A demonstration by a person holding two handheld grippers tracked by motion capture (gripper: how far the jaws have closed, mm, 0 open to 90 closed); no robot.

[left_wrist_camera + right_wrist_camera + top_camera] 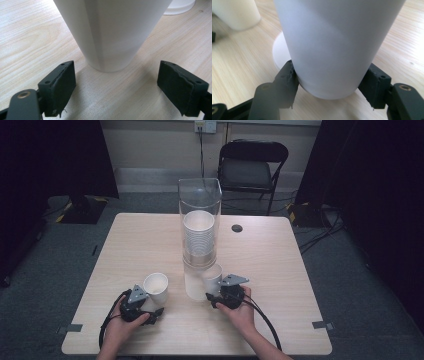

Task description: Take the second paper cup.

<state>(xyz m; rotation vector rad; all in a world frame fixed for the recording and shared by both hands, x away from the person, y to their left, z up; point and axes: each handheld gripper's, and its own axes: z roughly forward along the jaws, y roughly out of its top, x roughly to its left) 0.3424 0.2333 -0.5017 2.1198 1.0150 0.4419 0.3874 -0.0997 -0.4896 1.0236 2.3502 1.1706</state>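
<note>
Pinching a light, crushable paper cup low beside the dispenser, right gripper clamped gently; left gripper open

In the right gripper view the held paper cup is cut off by the top edge, its rim out of frame, and a second cup at the upper left is blurred. In the left gripper view the cup ahead also loses its top to the edge. In the high view the right gripper's fingers are too small to make out against the cup.
</note>
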